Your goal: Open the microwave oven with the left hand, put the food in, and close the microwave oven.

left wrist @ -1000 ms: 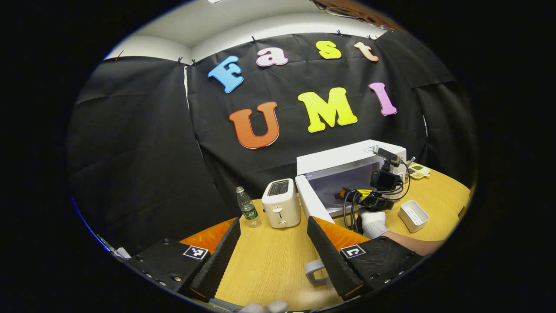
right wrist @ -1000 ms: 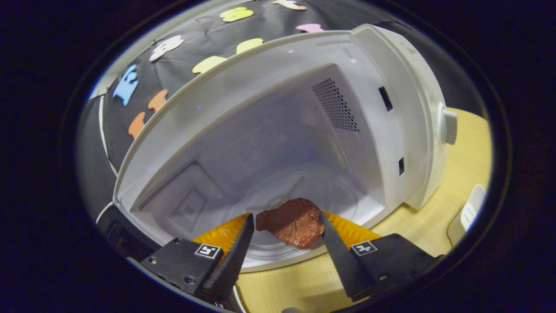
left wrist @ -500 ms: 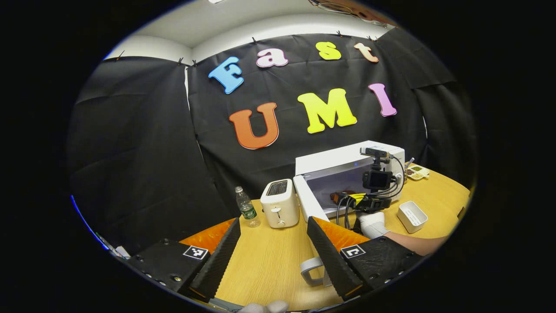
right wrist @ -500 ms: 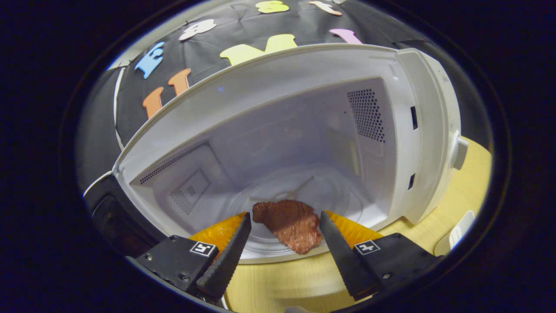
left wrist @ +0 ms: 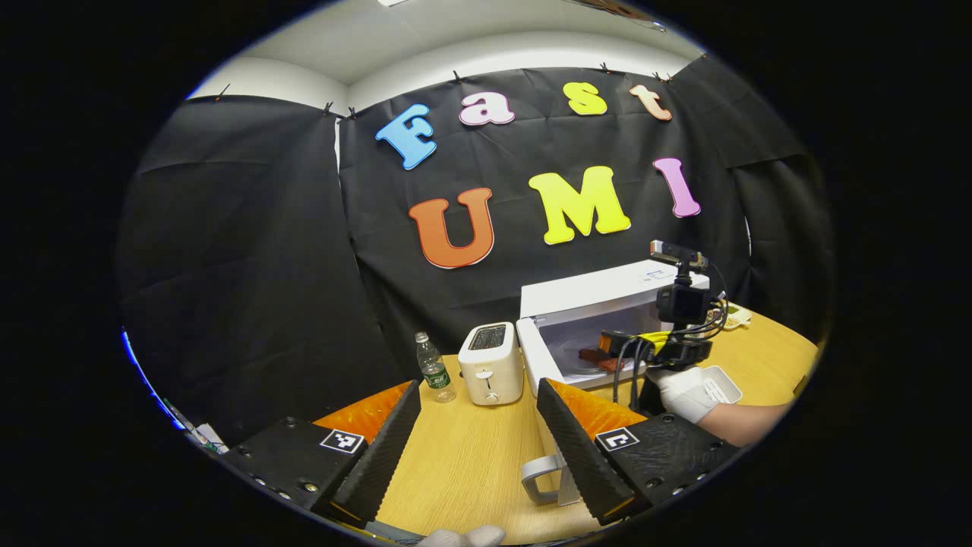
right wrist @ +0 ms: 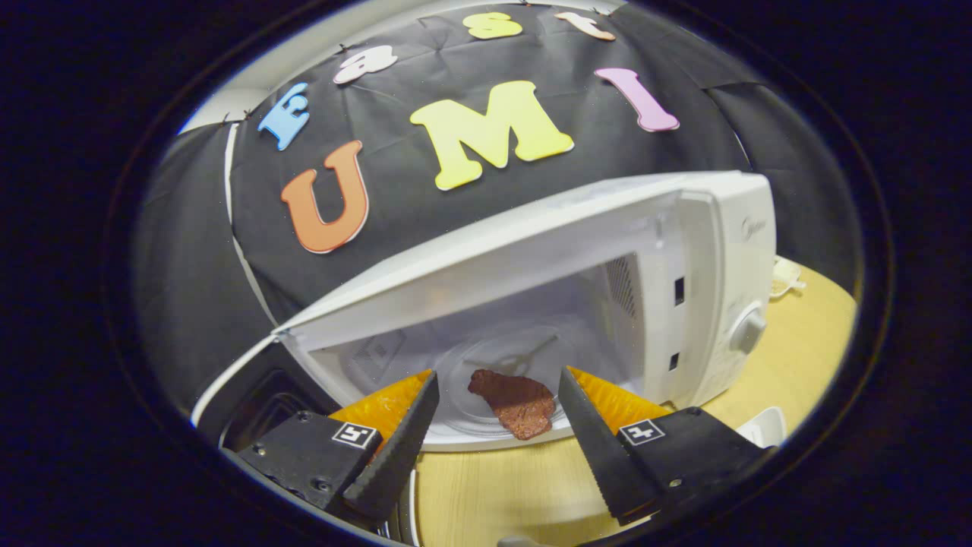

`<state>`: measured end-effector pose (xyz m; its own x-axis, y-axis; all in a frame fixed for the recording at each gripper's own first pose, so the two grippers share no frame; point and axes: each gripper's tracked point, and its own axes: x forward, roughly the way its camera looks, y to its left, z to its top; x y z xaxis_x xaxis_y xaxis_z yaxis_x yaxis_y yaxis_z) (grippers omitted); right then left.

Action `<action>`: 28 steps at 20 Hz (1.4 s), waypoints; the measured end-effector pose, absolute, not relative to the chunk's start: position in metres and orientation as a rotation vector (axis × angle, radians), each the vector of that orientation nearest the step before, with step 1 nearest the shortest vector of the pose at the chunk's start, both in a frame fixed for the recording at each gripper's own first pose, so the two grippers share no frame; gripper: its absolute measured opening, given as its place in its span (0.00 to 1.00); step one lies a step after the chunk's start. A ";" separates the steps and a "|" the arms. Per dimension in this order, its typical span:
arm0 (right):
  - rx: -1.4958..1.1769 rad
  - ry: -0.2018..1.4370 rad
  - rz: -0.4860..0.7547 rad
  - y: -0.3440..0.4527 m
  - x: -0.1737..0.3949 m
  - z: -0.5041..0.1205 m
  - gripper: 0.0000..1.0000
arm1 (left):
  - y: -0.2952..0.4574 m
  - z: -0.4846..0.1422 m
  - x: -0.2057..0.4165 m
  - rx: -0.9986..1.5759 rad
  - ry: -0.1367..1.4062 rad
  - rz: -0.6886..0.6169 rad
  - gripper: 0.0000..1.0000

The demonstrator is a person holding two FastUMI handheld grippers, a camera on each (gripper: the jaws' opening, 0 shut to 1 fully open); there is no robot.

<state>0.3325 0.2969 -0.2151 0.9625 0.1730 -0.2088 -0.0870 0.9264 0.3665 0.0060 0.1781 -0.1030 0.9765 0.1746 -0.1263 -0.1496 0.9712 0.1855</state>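
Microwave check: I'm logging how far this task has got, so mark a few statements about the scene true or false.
1. The microwave door is shut. False: it stands open.
2. The food lies inside on the turntable. True.
3. The right claw grips the food. False: it is open, the food lying free beyond it.
4. A toaster stands beside the microwave. True.
5. The left claw is open over the table. True.

In the left gripper view, the far gripper [left wrist: 619,351] and its cables hide the right part of the microwave [left wrist: 585,292] cavity; its finger spread cannot be told. A white mug [left wrist: 543,480] sits half behind this gripper's right finger [left wrist: 573,448]. The small dish [left wrist: 735,315] beyond the microwave is too small to identify.
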 end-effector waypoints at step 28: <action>0.161 0.308 0.069 0.078 0.041 -0.087 0.90 | 0.180 -0.111 0.004 0.088 0.061 0.090 0.00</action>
